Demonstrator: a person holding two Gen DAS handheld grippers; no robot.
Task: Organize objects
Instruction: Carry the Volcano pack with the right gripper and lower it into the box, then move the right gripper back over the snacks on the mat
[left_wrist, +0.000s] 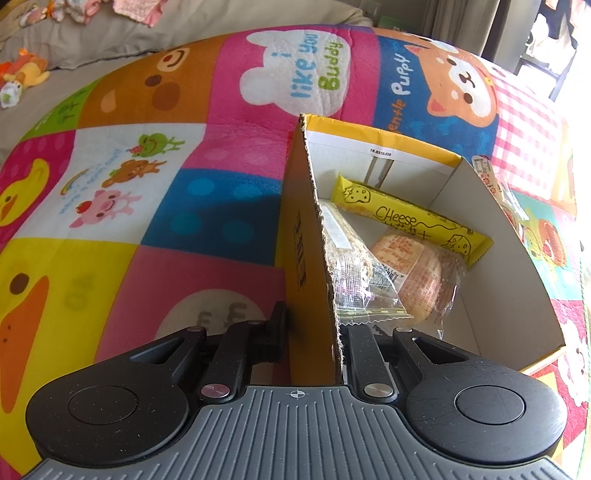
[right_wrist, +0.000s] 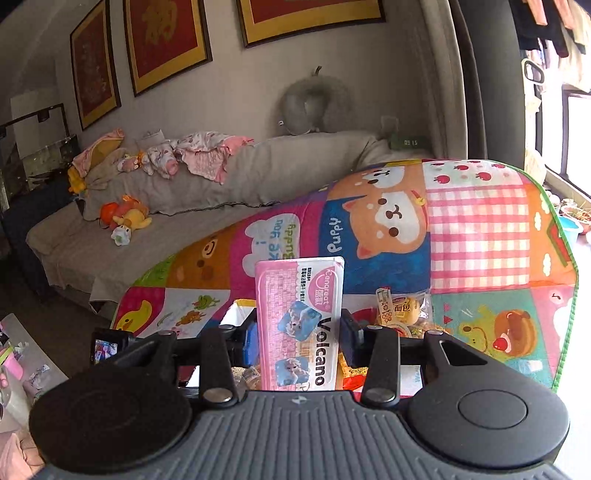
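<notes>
The right gripper (right_wrist: 299, 338) clamps the pink packet (right_wrist: 300, 321) upright at frame centre; the box (left_wrist: 491, 229), its wall pinched by the left gripper (left_wrist: 314, 325), lies lower left.

Box (left_wrist: 480, 206) top open, snacks (left_wrist: 410, 221) covering far floor, near floor bare

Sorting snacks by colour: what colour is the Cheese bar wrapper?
Yellow with black print: Cheese bar, clearest in the left wrist view.
</notes>
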